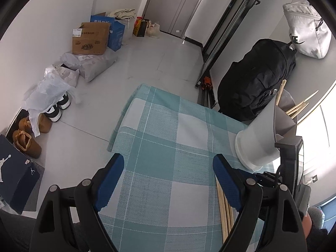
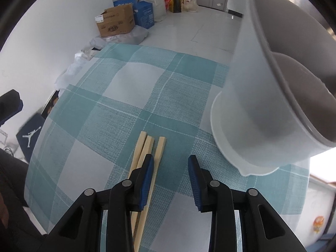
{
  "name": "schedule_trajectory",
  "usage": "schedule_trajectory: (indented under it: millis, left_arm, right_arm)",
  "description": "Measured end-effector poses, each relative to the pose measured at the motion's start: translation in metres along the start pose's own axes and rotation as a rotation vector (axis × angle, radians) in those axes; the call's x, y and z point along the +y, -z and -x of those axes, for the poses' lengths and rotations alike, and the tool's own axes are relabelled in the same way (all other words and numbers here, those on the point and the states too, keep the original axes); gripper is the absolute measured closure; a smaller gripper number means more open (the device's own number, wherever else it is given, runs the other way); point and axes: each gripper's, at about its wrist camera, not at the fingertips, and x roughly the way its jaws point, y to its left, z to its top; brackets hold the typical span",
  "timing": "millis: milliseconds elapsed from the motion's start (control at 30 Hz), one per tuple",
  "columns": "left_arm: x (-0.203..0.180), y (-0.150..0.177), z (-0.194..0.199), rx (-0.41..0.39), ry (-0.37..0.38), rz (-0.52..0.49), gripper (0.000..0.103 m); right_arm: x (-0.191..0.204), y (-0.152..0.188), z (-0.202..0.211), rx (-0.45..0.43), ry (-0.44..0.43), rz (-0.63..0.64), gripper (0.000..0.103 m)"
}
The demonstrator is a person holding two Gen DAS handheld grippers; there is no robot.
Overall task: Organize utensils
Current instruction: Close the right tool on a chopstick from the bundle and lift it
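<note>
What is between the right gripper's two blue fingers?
Only bare checked tablecloth shows between the right gripper fingers in the right wrist view. The wooden chopsticks lie just off to the side, running under the left-hand finger.

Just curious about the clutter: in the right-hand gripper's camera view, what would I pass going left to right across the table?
Wooden chopsticks → right gripper, jaws apart with nothing between them → white utensil holder.

Teal-and-white checked tablecloth (image 2: 130, 96), pale wooden chopsticks (image 2: 147, 147), white holder (image 2: 247, 113), blue-padded black tongs (image 2: 170, 180).
</note>
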Motion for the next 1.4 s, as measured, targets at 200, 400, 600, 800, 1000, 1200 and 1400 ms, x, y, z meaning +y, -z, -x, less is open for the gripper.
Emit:
schedule_trajectory:
  millis: [200, 400, 600, 800, 1000, 1200, 1400]
  left_arm:
    - [0.008, -0.005, -0.001, 0.012, 0.010, 0.037, 0.020]
    - [0.017, -0.007, -0.002, 0.021, 0.016, 0.077, 0.020]
    - [0.019, -0.007, -0.003, 0.027, 0.007, 0.088, 0.020]
    - [0.021, -0.007, -0.007, 0.043, -0.009, 0.079, 0.020]
    - [0.017, -0.002, -0.015, 0.080, -0.026, 0.056, 0.020]
    - [-0.012, 0.010, -0.034, 0.203, -0.007, -0.037, 0.020]
    - [-0.052, 0.028, -0.046, 0.249, -0.054, -0.173, 0.020]
  right_arm:
    - [0.001, -0.011, -0.002, 0.003, 0.004, 0.001, 0.072]
    - [0.002, -0.017, -0.003, 0.006, 0.027, 0.007, 0.073]
    - [0.003, -0.016, 0.003, 0.007, 0.025, 0.016, 0.089]
    - [-0.002, -0.020, 0.004, -0.009, -0.014, -0.012, 0.097]
    - [-0.009, -0.022, 0.045, -0.163, -0.080, -0.073, 0.097]
    - [-0.034, -0.005, 0.108, -0.404, -0.151, -0.199, 0.097]
    - [-0.062, 0.032, 0.129, -0.549, -0.151, -0.335, 0.097]
